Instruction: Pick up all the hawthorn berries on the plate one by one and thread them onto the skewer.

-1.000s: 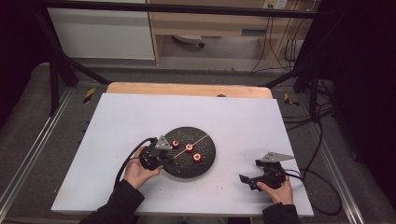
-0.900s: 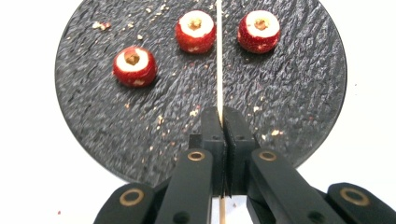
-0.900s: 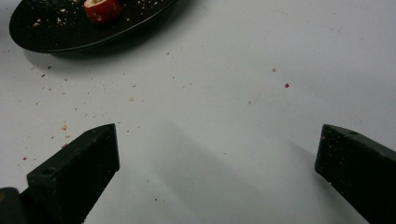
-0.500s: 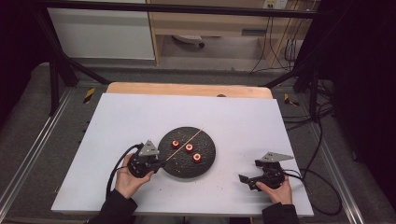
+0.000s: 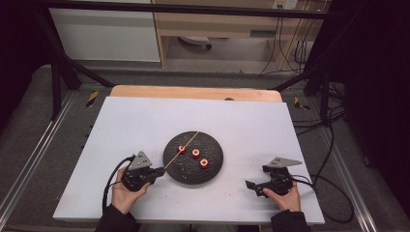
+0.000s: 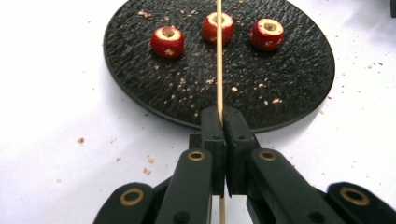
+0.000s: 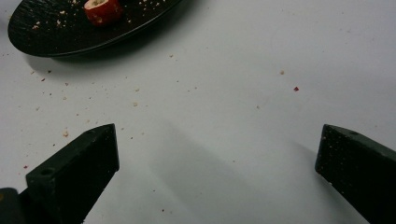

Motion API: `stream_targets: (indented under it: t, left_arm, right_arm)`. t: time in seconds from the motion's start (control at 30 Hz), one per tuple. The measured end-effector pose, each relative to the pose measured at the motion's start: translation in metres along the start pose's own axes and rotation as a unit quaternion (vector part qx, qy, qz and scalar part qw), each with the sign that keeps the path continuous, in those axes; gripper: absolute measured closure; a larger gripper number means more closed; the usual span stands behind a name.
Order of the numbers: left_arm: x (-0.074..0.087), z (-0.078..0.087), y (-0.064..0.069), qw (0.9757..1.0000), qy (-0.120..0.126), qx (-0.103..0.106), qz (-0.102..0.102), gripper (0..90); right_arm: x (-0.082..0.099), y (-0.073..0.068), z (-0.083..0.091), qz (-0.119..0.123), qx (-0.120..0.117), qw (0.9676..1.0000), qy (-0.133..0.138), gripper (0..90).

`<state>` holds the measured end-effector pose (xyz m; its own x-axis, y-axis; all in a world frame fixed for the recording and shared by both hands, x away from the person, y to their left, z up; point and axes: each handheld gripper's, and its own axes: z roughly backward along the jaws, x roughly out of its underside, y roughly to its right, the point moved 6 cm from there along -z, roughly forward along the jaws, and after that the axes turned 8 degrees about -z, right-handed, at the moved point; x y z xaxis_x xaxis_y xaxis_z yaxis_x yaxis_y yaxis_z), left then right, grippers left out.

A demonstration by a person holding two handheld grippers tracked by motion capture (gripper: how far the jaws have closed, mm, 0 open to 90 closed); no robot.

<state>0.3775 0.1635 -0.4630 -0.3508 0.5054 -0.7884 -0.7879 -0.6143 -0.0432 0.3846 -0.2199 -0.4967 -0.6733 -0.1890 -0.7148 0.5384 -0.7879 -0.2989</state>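
1. In the lower left of the high view, the left tongs [image 5: 153, 173] are clamped on a thin wooden skewer [image 5: 181, 149]. In the left gripper view the jaws meet flat on the stick at the bottom centre of the frame.
2. In the lower right of the high view, the right tongs [image 5: 258, 186] rest on the white tabletop [image 5: 241, 121] with jaws spread wide and nothing between them.
3. The skewer runs from the left tongs up and right across the black plate [image 5: 215, 166] at the centre of the frame, passing over the leftmost of three red cored fruit pieces [image 5: 195, 153].
4. To do the step well, I judge: keep the grip firm, sight the stick's line on one piece's hole, and push straight.
5. The right tongs could steady that piece so it does not roll.
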Motion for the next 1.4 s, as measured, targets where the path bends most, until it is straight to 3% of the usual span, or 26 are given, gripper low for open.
stream_targets:
  t: [0.3,0.63,1.07,1.4]
  left_arm:
    - [0.007,0.007,-0.002,0.9999,0.015,-0.003,0.006,88.0]
    - [0.014,0.011,0.001,0.9998,0.021,-0.002,0.002,87.9]
    - [0.018,0.018,-0.003,0.9995,0.031,-0.008,0.006,87.9]
    - [0.021,0.017,-0.006,0.9994,0.031,-0.01,0.012,87.9]
  right_arm:
    - [-0.005,-0.009,-0.007,-0.003,0.002,1.0,-0.001,0.5]
    - [-0.02,-0.029,-0.013,0.017,0.007,0.9998,-0.007,0.6]
    - [-0.069,-0.075,-0.042,0.055,0.015,0.997,-0.052,2.4]
    - [-0.093,-0.095,-0.061,0.073,0.018,0.9936,-0.085,7.5]
